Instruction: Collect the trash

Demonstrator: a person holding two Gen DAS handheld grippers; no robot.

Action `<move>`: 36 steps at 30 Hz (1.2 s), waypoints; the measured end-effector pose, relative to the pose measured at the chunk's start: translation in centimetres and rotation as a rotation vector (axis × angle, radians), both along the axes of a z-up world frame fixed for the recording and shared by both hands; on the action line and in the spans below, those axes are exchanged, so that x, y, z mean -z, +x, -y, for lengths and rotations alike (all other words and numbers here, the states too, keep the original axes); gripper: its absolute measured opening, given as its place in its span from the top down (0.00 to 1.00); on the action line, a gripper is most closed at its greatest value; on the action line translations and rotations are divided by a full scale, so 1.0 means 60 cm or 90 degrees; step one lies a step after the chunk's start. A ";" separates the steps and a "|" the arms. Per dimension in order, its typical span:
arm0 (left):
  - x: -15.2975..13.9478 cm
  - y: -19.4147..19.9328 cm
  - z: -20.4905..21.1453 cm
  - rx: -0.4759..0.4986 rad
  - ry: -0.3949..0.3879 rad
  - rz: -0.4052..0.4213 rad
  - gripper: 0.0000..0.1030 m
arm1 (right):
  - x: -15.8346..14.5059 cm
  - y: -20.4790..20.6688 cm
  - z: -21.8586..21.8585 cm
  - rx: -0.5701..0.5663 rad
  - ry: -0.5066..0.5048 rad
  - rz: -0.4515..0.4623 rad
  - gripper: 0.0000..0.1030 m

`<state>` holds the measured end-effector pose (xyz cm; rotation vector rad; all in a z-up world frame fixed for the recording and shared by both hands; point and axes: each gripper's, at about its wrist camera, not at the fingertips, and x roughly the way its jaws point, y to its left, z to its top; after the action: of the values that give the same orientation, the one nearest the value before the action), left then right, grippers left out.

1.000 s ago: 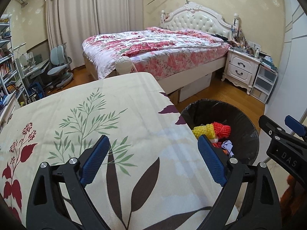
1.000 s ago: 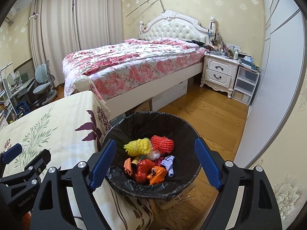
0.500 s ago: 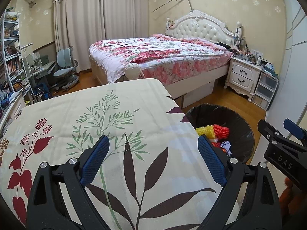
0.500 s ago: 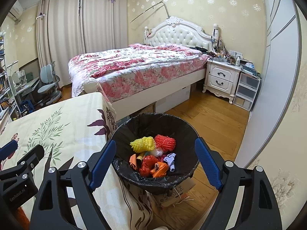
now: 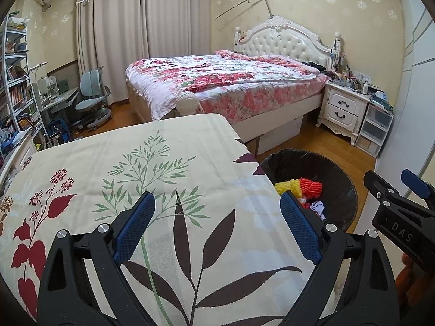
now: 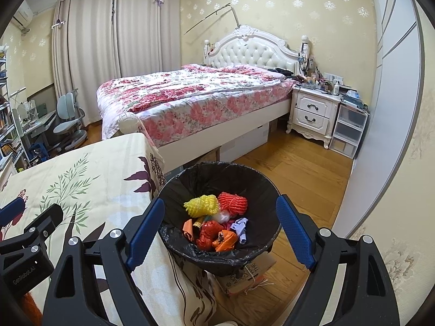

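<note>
A round bin lined with a black bag (image 6: 244,255) (image 5: 339,190) stands on the floor beside the table's right edge. Several pieces of trash lie in it: a yellow foam net (image 6: 201,205), a red foam net (image 6: 233,202), orange and red wrappers (image 6: 214,236) and a pale purple scrap (image 6: 240,226). My right gripper (image 6: 220,226) hangs open over the bin, nothing between its blue pads. My left gripper (image 5: 217,225) is open above the leaf-printed tablecloth (image 5: 136,168), holding nothing. The right gripper's body (image 5: 397,217) shows at the right of the left wrist view.
A bed with a floral quilt (image 6: 190,100) stands behind the table. A white nightstand (image 6: 312,114) and clear drawers (image 6: 349,130) sit along the right wall. A desk chair (image 5: 92,103) and shelves (image 5: 16,89) stand at far left. A cardboard box (image 6: 250,274) lies under the bin.
Both views have pulled back and up slightly: the bin and table look smaller and more of the room shows. Both grippers stay open and empty.
</note>
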<state>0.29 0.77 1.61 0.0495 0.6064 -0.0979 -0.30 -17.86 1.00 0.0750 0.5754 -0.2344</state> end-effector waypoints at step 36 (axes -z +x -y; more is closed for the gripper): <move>-0.008 -0.003 0.015 0.001 -0.008 0.001 0.12 | 0.000 -0.002 -0.003 0.001 -0.002 0.002 0.21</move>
<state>0.13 -0.12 2.07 0.0382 0.6035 -0.1026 -0.42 -17.66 1.00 0.0725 0.5717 -0.2365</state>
